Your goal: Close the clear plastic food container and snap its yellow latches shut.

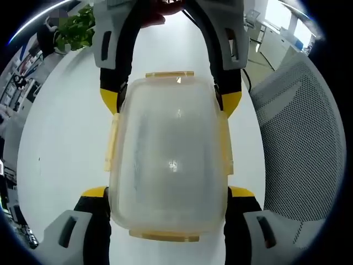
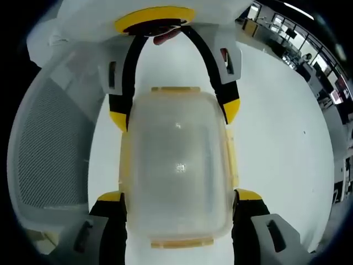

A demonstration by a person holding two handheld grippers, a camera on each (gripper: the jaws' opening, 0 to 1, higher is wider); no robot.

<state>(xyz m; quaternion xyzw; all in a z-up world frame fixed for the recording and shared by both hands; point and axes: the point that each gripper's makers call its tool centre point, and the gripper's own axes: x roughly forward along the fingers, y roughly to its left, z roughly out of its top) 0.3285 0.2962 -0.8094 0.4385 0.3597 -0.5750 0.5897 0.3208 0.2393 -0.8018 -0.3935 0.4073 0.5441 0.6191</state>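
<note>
The clear plastic food container (image 1: 170,160) lies lid-up on the white table (image 1: 66,143), its lid seated on the base. Yellow latches show on all sides: the far end latch (image 1: 170,74), the near end latch (image 1: 164,236) and the side latches (image 1: 112,144). My left gripper (image 1: 168,194) straddles the near end, with its yellow-tipped jaws pressed against both sides of the container. From the opposite end, my right gripper (image 1: 170,100) clamps the far corners the same way. In the right gripper view the container (image 2: 176,165) sits between the right gripper (image 2: 179,196) and the left gripper (image 2: 175,113).
A grey mesh office chair (image 1: 306,154) stands close to the table edge beside the container, also seen as the chair (image 2: 49,149). A green plant (image 1: 77,30) stands at the far corner of the table. Open table surface (image 2: 281,138) lies on the other side.
</note>
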